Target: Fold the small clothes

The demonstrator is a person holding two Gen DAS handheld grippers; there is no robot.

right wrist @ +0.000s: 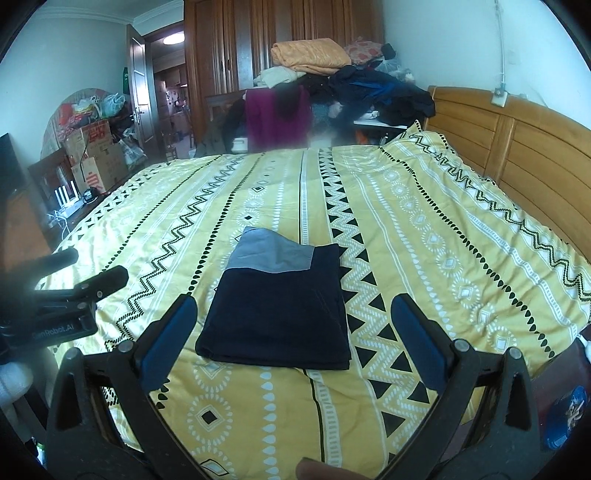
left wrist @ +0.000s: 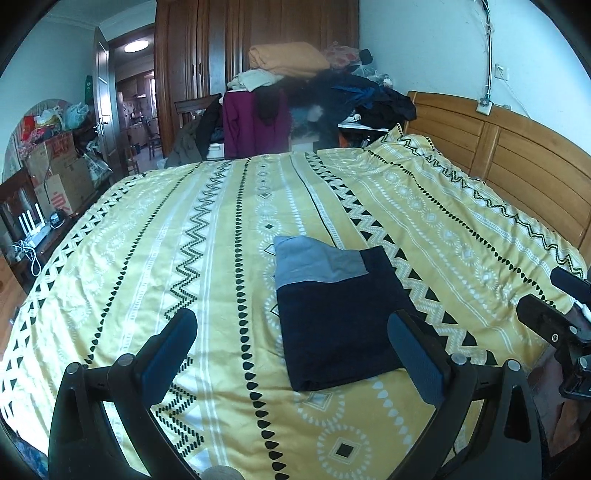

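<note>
A: Where is the garment?

B: The folded garment (left wrist: 332, 314) lies flat on the bedspread (left wrist: 207, 229), near the front edge of the bed and a little toward the headboard side. It is a tidy rectangle, mostly dark navy, with a grey band (left wrist: 314, 264) across its far end. From the right wrist view it sits straight ahead (right wrist: 277, 317), between the two fingers as seen, but lying beyond them.

A: Is either claw touching it?

B: No. The left gripper (left wrist: 295, 354) has its jaws spread wide with nothing between the blue pads (left wrist: 168, 350), and it hovers over the bed's near edge with the garment ahead and to its right. The right gripper (right wrist: 295, 343) is also spread wide and empty, its blue pads (right wrist: 424, 343) either side of the garment in the view, clear of the cloth.

A: And around that?

B: The bedspread is yellow with black and white zigzags and diamonds. A wooden headboard (left wrist: 517, 155) runs along the right. Beyond the far side stands a heap of clothes (left wrist: 314, 81) with an orange blanket (left wrist: 288, 55) on top, in front of a dark wooden wardrobe (left wrist: 229, 33). Cardboard boxes (left wrist: 55, 166) are stacked at the left by an open door (left wrist: 101, 85).
</note>
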